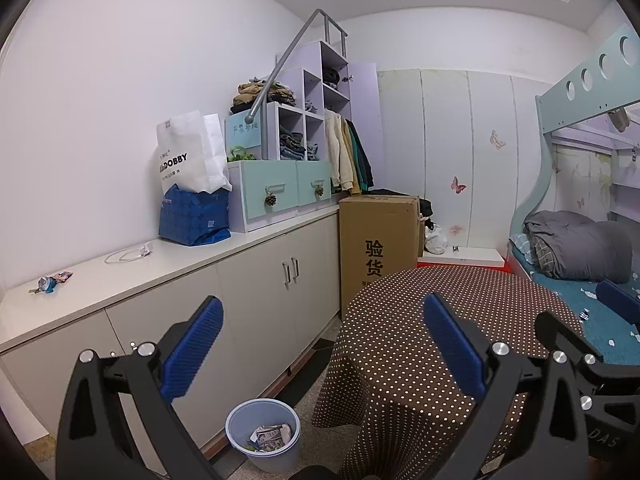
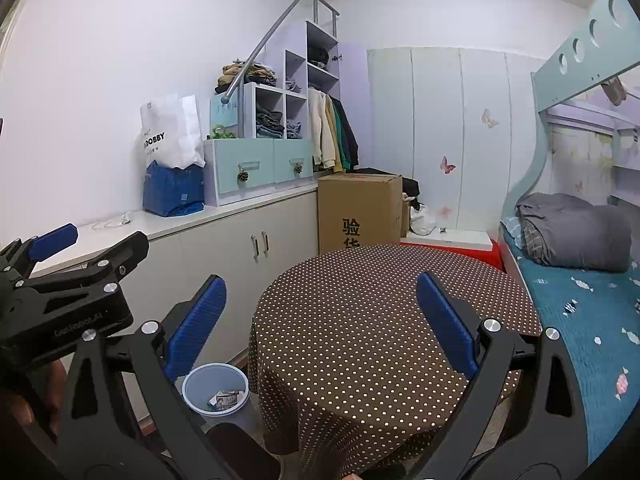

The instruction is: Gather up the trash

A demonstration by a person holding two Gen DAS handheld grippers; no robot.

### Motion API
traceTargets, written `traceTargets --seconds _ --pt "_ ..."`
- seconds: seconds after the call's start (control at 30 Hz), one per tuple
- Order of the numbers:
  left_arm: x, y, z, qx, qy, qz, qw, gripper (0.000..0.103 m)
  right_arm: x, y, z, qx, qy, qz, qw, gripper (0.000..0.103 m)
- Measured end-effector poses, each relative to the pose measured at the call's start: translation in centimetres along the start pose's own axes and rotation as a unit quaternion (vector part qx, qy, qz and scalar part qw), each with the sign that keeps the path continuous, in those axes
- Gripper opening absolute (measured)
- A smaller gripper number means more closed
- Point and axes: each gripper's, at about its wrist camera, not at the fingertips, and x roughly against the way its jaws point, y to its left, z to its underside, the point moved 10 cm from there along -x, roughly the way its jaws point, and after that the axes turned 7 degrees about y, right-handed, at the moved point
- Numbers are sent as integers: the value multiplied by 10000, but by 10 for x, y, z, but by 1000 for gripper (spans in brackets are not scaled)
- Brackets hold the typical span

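A crumpled wrapper [image 1: 51, 281] lies on the white counter [image 1: 168, 264] at its near left end. On the floor between the cabinets and the round table stands a pale blue bin [image 1: 263, 435] [image 2: 216, 389] with paper scraps inside. My left gripper [image 1: 324, 344] is open and empty, held high over the gap beside the table, far from the wrapper. The right gripper [image 2: 322, 320] is also open and empty, above the dotted tablecloth [image 2: 380, 320]. In the right wrist view the left gripper's body [image 2: 68, 280] shows at the left edge.
A white shopping bag [image 1: 188, 152] and a blue bag [image 1: 194, 216] sit on the counter by teal drawers [image 1: 280, 188]. A white cable [image 1: 128, 254] lies there too. A cardboard box [image 1: 378, 240] stands behind the table. The bunk bed [image 1: 580, 248] fills the right side.
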Motion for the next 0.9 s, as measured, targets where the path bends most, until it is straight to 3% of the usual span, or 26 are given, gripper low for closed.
traceTargets --seconds 0.9 --pt "0 -8 4 -69 6 20 10000 98 0 0 10 -80 59 -56 9999 94"
